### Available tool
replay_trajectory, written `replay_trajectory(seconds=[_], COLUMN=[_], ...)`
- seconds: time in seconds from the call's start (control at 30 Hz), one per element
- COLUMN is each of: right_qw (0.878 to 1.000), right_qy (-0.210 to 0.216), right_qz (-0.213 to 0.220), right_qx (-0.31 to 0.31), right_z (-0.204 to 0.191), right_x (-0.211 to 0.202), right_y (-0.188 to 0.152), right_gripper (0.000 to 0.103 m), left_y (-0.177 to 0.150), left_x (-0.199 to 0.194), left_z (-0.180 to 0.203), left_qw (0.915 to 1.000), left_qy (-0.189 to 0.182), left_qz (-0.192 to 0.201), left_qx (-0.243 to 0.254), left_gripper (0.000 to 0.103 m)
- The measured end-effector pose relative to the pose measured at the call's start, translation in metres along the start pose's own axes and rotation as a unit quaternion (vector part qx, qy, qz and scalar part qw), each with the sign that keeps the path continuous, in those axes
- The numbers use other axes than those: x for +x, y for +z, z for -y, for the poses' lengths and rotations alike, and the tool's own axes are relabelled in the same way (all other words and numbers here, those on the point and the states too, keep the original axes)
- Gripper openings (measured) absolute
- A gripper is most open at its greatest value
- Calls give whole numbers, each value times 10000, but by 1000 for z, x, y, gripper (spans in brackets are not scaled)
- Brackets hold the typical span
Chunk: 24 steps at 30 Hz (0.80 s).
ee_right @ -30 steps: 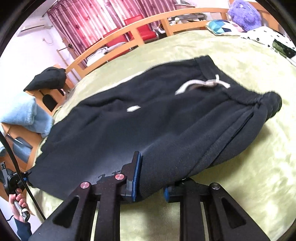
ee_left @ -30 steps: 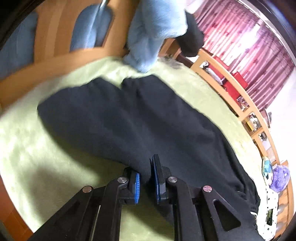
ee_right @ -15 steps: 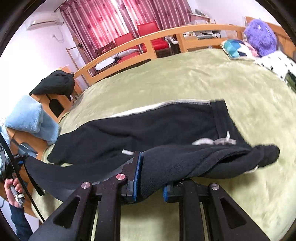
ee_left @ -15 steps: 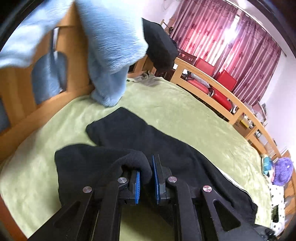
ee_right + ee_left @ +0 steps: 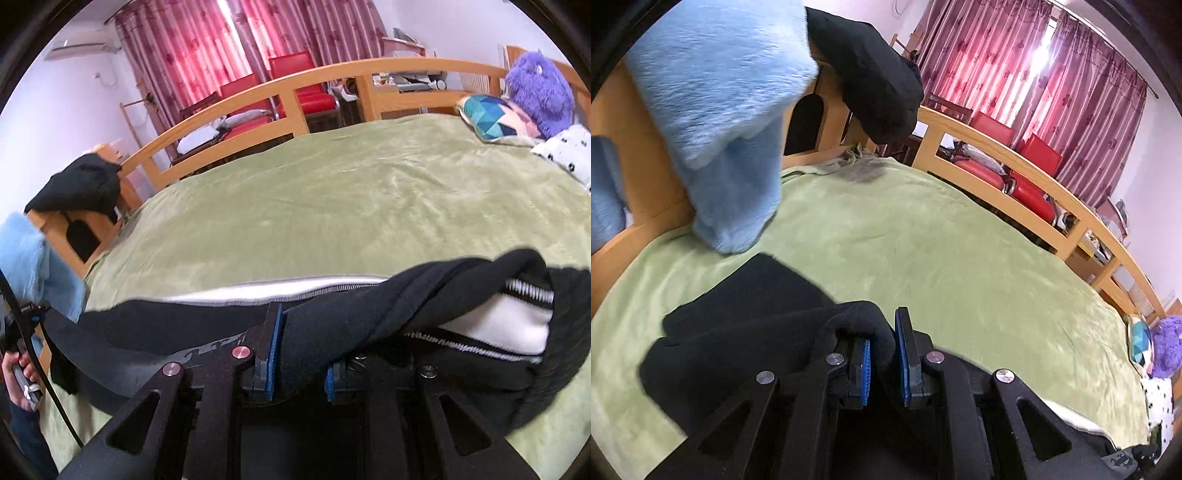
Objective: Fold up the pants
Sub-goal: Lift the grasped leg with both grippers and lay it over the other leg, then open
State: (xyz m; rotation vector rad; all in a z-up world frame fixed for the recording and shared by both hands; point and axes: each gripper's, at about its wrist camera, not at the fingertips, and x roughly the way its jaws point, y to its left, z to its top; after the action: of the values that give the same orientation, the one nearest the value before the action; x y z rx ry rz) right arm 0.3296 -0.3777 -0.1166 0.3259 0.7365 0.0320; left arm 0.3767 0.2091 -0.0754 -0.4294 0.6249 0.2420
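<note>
The black pants (image 5: 746,317) lie partly on a green bed cover (image 5: 923,251). My left gripper (image 5: 882,354) is shut on a bunched fold of a pant leg near its cuff and holds it lifted over the lower leg. My right gripper (image 5: 299,354) is shut on the waist end of the pants (image 5: 424,306), lifted above the bed. A white side stripe (image 5: 280,288) and the white inner lining (image 5: 509,325) show there. The middle of the pants hangs between the two grippers.
A light blue blanket (image 5: 727,110) and a black garment (image 5: 871,74) hang over the wooden footboard (image 5: 639,184). A wooden bed rail (image 5: 258,99) runs along the far side. A patterned pillow (image 5: 495,118) and purple plush toy (image 5: 539,88) lie at the head end.
Both grippers have lifted their pant edges and carried them across the bed. The near half of the pants now rises over the far half, and more bare green cover shows.
</note>
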Motion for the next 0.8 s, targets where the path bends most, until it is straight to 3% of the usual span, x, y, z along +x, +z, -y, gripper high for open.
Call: replay_trajectory(seconds=[0.23,0.4,0.5,0.57,0.67,0.73,0.8], right_qw=[9989,9974,9963,9973,9986,9974,9961], right_qy=[-136,167,-23,-68,-275,-395,-235], right_qz=[-340,-183,-718,-722,-348,-57,-95], right_qx=[298,671,465,128,-284,-603,-846], right_z=[17,29,24,18,10,-6,-25], right_x=[82,96,109,94,56,26,10], right_y=[-1,10,4,1,0,-2,-8], right_gripper=[18,19,25,42,66,72,72], left_y=[-18,-16,-22,-25,-27,-22,-16], left_x=[66,80,84,74,48,34,21], left_z=[34,26,33,38,42,41,39], left_qw=[9977,9992,9966,9944,9925,9933,9947], left_qy=[432,382,625,647,442,284,118], left_qz=[-107,-37,-344,-305,-308,-346,-391], left_qx=[519,67,422,778,1095,1061,947], left_gripper=[12,13,31,41,55,60,62])
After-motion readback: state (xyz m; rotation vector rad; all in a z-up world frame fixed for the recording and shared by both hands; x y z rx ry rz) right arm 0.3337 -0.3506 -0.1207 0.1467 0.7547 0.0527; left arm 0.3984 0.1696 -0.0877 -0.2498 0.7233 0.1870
